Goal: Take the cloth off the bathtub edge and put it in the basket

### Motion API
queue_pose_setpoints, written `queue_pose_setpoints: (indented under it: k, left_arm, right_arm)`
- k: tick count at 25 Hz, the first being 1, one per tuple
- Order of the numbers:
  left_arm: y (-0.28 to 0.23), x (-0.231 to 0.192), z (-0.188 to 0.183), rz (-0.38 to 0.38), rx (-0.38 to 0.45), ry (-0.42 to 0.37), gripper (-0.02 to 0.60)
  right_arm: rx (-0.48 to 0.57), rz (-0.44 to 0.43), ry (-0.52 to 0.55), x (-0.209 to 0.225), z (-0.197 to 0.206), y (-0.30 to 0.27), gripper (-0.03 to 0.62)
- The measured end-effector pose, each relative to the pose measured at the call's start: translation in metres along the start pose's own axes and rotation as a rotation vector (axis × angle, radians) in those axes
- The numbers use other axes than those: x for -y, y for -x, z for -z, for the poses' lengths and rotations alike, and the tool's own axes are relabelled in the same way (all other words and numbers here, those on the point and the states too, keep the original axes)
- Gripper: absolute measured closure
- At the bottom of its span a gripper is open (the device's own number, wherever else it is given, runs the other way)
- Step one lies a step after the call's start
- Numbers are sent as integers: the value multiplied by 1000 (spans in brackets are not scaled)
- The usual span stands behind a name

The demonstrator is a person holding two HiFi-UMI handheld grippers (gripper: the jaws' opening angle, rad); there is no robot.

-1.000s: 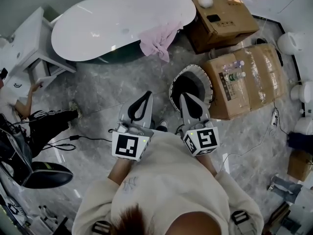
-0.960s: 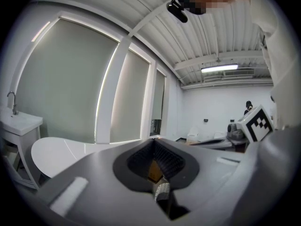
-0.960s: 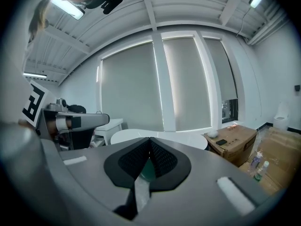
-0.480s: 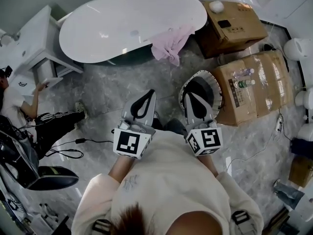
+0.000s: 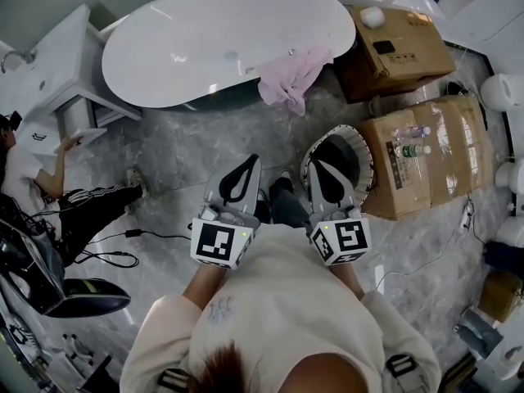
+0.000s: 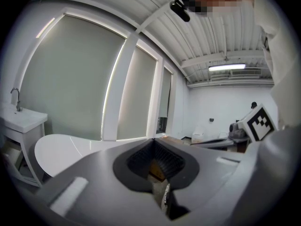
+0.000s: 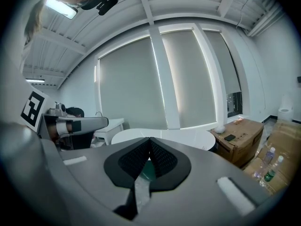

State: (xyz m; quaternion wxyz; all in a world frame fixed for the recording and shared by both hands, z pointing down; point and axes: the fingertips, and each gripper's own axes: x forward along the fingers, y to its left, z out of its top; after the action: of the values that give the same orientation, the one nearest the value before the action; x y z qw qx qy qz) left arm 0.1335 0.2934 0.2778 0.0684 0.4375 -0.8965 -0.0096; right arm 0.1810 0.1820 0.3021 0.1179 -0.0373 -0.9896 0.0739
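cloth: draped on bathtub edge
basket: on floor
left gripper: fingers closed, empty
right gripper: fingers closed, empty

Cloth: pale pink, plain. Bathtub: glossy white, dark underneath. Basket: black inside, white rim with dark flecks. Floor: grey marble, pale veining. Boxes: brown cardboard. My left gripper and right gripper: light grey fingers, black ribbed insides, cubes with black-on-white square markers.
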Motion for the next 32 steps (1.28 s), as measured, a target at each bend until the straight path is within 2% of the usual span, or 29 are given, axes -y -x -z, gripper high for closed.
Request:
queue_pose_setpoints:
  k: [6, 18, 28, 32]
  left_arm:
    - [-34, -1, 5, -33, -24, 31, 532]
    - [-121, 6, -23, -23, 26, -11, 532]
    - [-156, 3, -37, -53, 61, -25, 532]
    - [-160, -2, -36, -66, 51, -24, 532]
  right_arm:
    - [-7, -16, 1, 35, -8, -18, 594]
    - [15, -10, -5, 115, -39, -68, 594]
    - [4, -7, 0, 155, -42, -84, 595]
    - [6, -4, -9, 162, -43, -87, 595]
